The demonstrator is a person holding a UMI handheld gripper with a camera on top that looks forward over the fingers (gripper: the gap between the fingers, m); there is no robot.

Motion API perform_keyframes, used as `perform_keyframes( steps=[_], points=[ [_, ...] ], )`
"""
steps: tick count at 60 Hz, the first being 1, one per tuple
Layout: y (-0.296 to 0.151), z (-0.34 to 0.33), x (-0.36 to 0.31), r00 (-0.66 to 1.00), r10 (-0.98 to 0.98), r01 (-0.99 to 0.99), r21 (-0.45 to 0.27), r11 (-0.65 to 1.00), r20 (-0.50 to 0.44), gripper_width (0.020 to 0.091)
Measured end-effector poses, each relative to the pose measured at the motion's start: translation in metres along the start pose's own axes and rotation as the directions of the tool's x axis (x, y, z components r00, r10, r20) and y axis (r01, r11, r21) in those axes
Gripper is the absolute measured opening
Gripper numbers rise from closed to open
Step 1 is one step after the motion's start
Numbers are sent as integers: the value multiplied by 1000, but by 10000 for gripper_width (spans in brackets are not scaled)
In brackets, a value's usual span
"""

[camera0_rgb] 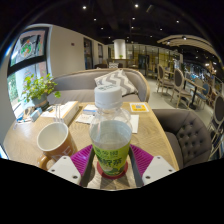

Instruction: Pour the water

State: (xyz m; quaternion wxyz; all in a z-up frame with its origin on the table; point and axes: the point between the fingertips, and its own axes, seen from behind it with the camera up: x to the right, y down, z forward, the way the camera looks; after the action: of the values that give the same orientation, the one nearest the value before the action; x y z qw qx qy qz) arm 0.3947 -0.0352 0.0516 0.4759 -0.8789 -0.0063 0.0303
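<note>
A clear plastic water bottle (110, 128) with a white cap and a green label stands upright between my fingers. My gripper (111, 165) is shut on the bottle, and its magenta pads (82, 157) press the label from both sides. The bottle's red base ring shows low between the pads. A white mug (55, 140) with a dark rim sits on the wooden table (155, 130) just to the left of the bottle, close to the left finger.
A potted green plant (40, 90) stands at the table's far left. Papers and a small yellow item (138, 107) lie beyond the bottle. A grey sofa (100, 82) runs behind the table, and a grey armchair (188, 128) is on the right.
</note>
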Motion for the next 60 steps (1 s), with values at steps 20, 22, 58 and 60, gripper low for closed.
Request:
perform_keyframes(
  steps=[20, 22, 58, 60],
  points=[
    [2, -90, -19, 995, -20, 10, -100, 995, -101, 853],
    [1, -106, -27, 994, -15, 3, -112, 994, -107, 853],
    [-1, -293, -164, 987, 45, -64, -122, 990, -154, 857],
    [0, -294, -165, 987, 48, -67, -123, 990, -151, 855]
  ],
)
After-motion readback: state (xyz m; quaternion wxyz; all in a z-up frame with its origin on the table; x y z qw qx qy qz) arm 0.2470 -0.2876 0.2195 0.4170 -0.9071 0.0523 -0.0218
